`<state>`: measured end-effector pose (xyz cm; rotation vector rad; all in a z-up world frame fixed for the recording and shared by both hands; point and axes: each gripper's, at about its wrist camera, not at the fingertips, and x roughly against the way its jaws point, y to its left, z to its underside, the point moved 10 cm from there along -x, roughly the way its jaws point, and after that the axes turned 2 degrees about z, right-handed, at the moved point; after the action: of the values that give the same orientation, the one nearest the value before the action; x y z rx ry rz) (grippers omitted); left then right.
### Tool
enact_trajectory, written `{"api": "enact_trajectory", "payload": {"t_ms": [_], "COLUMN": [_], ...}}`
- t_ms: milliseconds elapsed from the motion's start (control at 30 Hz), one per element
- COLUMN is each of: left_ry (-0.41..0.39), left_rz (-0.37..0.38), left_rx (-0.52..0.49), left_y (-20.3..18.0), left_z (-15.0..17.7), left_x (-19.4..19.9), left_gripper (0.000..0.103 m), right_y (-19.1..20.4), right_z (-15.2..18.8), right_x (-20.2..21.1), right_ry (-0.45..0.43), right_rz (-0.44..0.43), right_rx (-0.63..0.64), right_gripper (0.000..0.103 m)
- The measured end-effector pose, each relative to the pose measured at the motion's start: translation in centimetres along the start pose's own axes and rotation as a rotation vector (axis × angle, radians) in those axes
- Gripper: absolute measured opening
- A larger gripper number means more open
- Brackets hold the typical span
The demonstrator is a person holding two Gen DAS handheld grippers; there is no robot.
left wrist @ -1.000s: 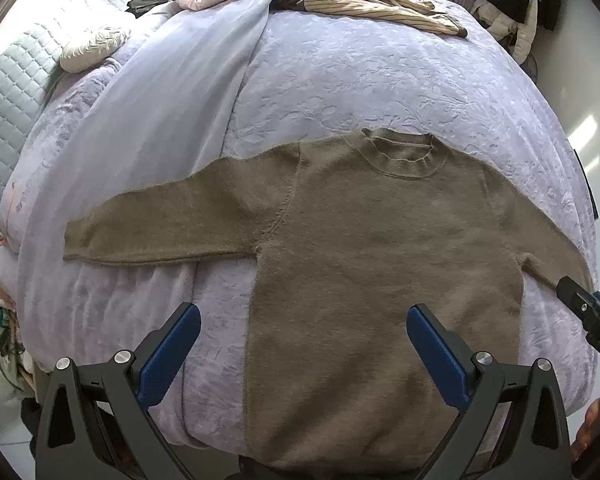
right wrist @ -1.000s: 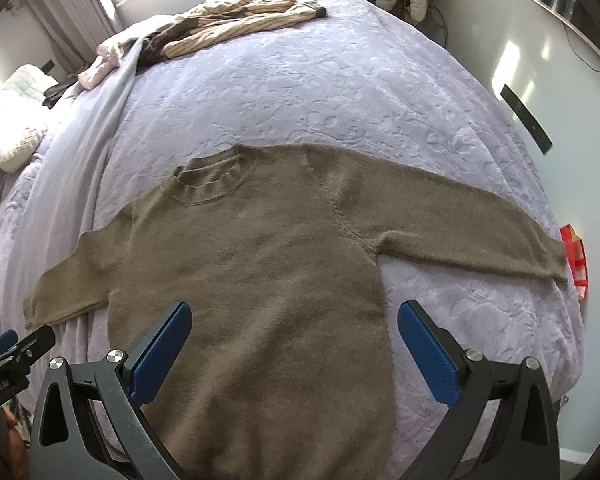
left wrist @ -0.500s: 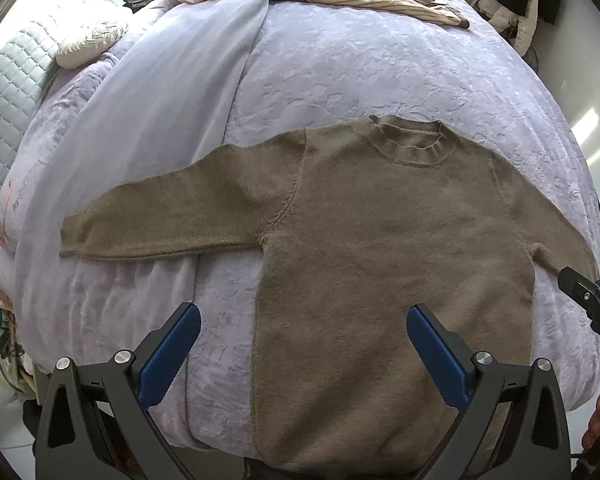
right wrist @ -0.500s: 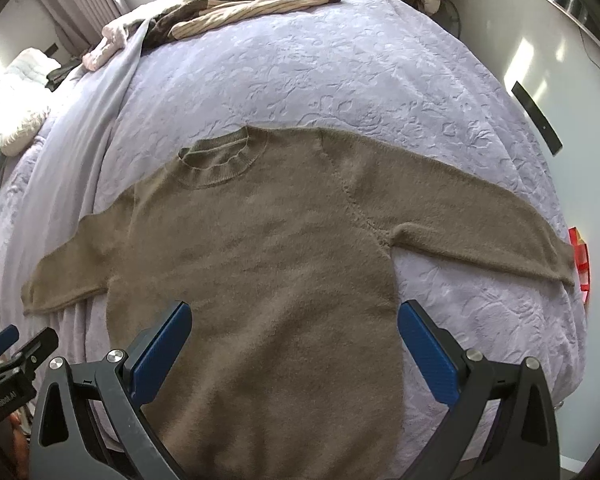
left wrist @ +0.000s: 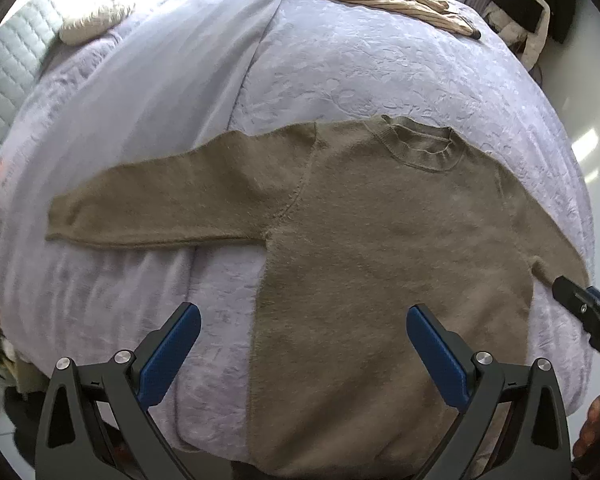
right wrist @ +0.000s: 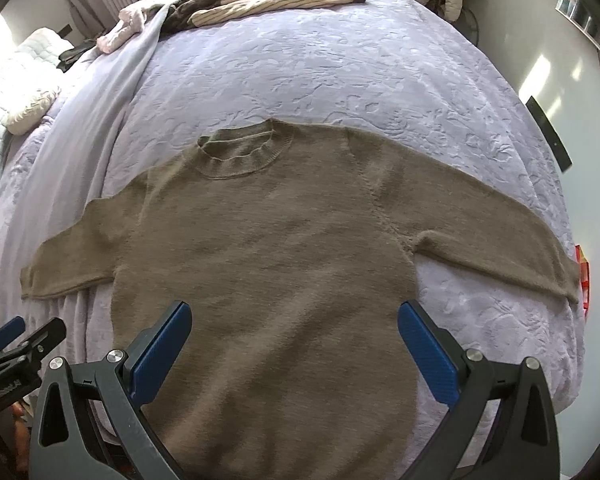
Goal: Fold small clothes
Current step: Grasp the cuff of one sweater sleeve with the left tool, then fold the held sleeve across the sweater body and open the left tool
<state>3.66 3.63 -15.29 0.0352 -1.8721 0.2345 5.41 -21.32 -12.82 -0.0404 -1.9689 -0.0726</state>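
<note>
— Two grippers, both gaping wide, neither one holding a thing. See the left gripper (left wrist: 303,336)? Its blue-padded fingers (left wrist: 168,354) hang over the near edge of the bed (left wrist: 380,64), one pad above bare quilt, the other above the sweater's lower body.

— And the sweater (left wrist: 380,264) itself?

— Olive-brown, fuzzy knit, soft nap all over. It lies flat and face up across the near half of the bed, round ribbed collar (left wrist: 420,152) pointing toward the far edge, hem toward the near edge. Both sleeves are spread straight out sideways, like a T; the left sleeve (left wrist: 164,208) reaches to the bed's left edge.

— Where's the right gripper (right wrist: 294,340)?

— Also above the near edge, jaws spread, straddling the sweater's lower body. One pad sits over the left part of the torso, the other over the right side seam just below the armpit. The right sleeve (right wrist: 496,232) runs out to the bed's right edge.

— That bedcover looks embossed.

— Lavender quilt with a raised floral pattern. A smoother, paler sheet (left wrist: 148,80) lies in a long strip down the left side. At the far edge there's a heap of clothes: a beige striped garment (right wrist: 268,0) and something pink (right wrist: 126,26). A cream knitted piece (left wrist: 94,20) lies near the far left corner.
</note>
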Motion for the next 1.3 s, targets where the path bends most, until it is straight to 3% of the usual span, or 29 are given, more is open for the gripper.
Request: {"api": "enact_trajectory", "payload": {"t_ms": [100,267,433,500,600,733,833,900,967,1033,1167,1300], "left_ry": [0.015,-0.003,-0.081,-0.125,-0.145,-0.12,-0.126,-0.161,-0.157,-0.16,-0.238,-0.321], "left_rz": [0.075,0.119,0.131,0.147,0.215,0.291,0.299,0.259,0.176,0.157,0.125,0.099], "left_rx": [0.059,0.182,0.372,0.491,0.641,0.732,0.714,0.689,0.652,0.648,0.588,0.449], "left_y": [1.1,6.4,16.6,21.6,26.9,29.1,29.3,29.9,30.7,31.1,30.6,26.1], "left_z": [0.2,-0.5,-2.4,-2.6,-2.7,-2.4,-3.4,-4.4,-4.8,-5.0,-6.1,-8.7], "left_x": [-1.0,-2.9,-4.9,-5.7,-7.9,-11.1,-12.1,-11.5,-11.0,-10.8,-8.3,-4.6], "left_gripper": [0.103,0.103,0.103,0.103,0.103,0.103,0.103,0.09,0.041,0.014,0.014,0.013], "right_y": [1.3,4.3,6.9,8.2,10.2,12.4,13.7,14.4,15.0,15.4,15.3,14.3], "right_z": [0.3,1.6,3.0,3.4,4.1,5.5,6.4,6.9,7.3,7.7,8.1,7.7], "right_x": [-0.1,-0.8,-1.7,-1.7,-1.9,-2.4,-2.8,-2.9,-2.8,-2.6,-2.4,-2.8], "right_ry": [-0.003,0.033,0.08,0.08,0.087,0.124,0.142,0.149,0.149,0.145,0.141,0.133], "right_rz": [-0.015,-0.035,-0.052,-0.061,-0.07,-0.067,-0.057,-0.052,-0.05,-0.051,-0.072,-0.098], "right_rx": [0.041,0.121,0.137,0.147,0.174,0.206,0.217,0.211,0.2,0.188,0.164,0.159], "right_gripper": [0.103,0.103,0.103,0.103,0.103,0.103,0.103,0.103,0.103,0.103,0.103,0.103]}}
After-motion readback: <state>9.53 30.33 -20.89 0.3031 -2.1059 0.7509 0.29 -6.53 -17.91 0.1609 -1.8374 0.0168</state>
